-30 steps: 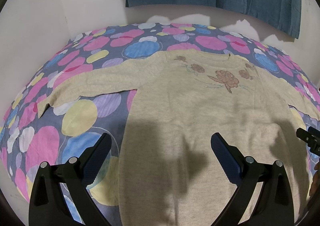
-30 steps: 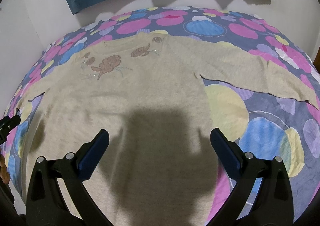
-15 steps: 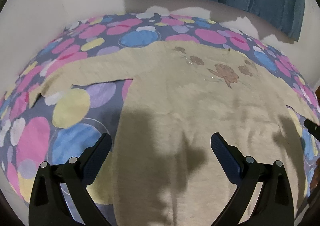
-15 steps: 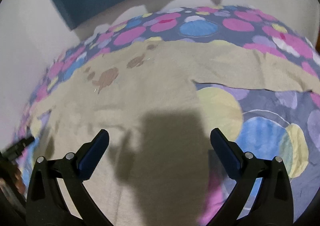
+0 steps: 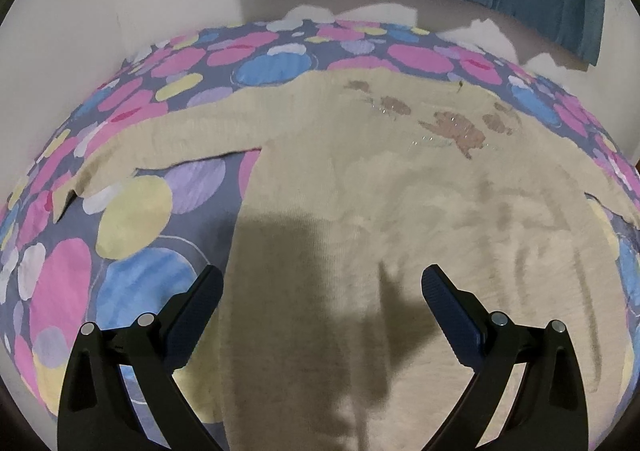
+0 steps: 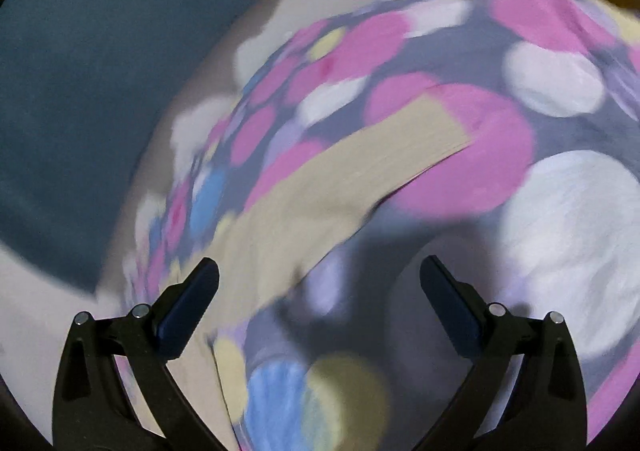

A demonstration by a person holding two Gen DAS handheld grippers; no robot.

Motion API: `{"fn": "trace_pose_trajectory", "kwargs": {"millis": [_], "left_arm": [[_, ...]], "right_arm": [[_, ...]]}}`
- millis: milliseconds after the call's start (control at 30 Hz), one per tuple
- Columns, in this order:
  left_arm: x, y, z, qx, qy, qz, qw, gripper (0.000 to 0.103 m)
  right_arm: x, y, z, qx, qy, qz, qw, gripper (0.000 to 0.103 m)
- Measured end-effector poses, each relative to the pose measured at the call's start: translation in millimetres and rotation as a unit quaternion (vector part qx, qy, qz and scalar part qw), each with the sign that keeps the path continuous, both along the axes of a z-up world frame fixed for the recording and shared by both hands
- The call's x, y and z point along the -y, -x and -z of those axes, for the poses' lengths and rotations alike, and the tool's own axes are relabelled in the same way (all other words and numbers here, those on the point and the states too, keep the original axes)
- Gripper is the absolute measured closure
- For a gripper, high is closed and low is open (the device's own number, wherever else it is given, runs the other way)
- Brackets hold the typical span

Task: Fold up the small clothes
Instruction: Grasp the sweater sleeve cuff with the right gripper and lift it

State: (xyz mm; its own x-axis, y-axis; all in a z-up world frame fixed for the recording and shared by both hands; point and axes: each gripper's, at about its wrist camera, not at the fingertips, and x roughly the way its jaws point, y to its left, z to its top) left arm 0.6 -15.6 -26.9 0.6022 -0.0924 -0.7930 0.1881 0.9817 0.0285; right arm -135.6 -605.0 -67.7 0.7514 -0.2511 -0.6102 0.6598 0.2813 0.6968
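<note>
While a beige sweater lies flat, front up, on a polka-dot bedspread, both grippers hang released and empty. At the left, its left sleeve stretches outward across the bedspread. The left gripper hovers over the near left side of the body, jaws wide. The right wrist view is blurred; the right gripper points toward the right sleeve, its cuff far right. Likely next: pinch each cuff cleanly, only one layer, and fold inward.
</note>
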Motion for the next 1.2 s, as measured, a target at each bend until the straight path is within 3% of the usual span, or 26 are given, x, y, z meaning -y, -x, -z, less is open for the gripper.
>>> {"fn": "trace_pose_trajectory", "kwargs": {"millis": [67,100,167,533,633,667,733,767,833,967,1200], "left_arm": [[0.4,-1.6,4.8,-0.004,-0.004,-0.001,1.0,0.004],[0.3,-1.9,5.3,-0.004,-0.005,-0.002,1.0,0.004],[0.1,-3.6,6.5,-0.005,-0.006,-0.006,0.9999,0.004],[-1.0,-9.9,12.8,-0.014,-0.012,-0.017,0.9997,0.004],[-0.8,-9.9,14.9,-0.017,-0.014,-0.013,0.9997,0.004],[-0.7,-10.1,15.3,-0.017,-0.014,-0.013,0.9997,0.004],[-1.7,-10.3,15.6,-0.018,-0.014,-0.012,0.9997,0.004],[-1.6,-10.1,15.6,-0.018,-0.013,-0.013,0.9997,0.004],[-1.0,-10.0,15.4,-0.017,-0.012,-0.012,0.9997,0.004],[-4.4,-9.3,14.5,-0.014,-0.012,-0.008,0.9998,0.004],[-22.6,-9.7,7.7,-0.006,-0.015,-0.014,0.9998,0.004]], "right_arm": [[24.3,8.7,16.6,0.034,-0.051,0.015,0.998,0.032],[32.7,10.1,25.1,0.047,-0.073,0.019,0.996,0.034],[41.2,8.1,35.5,0.054,-0.09,0.027,0.994,0.035],[61.5,-13.1,42.6,0.069,-0.086,0.091,0.99,0.037],[63.7,-9.4,45.4,0.073,-0.084,0.101,0.989,0.046],[65.4,-9.6,47.4,0.072,-0.085,0.097,0.989,0.054],[68.9,-10.3,51.2,0.07,-0.089,0.084,0.99,0.08],[70.4,-6.9,52.4,0.07,-0.093,0.082,0.99,0.099],[75.7,3.4,48.6,0.069,-0.08,0.106,0.989,0.099],[75.2,4.5,33.8,0.059,-0.058,0.1,0.992,0.099],[35.7,-32.9,-33.1,0.077,0.015,0.041,0.996,0.099]]}}
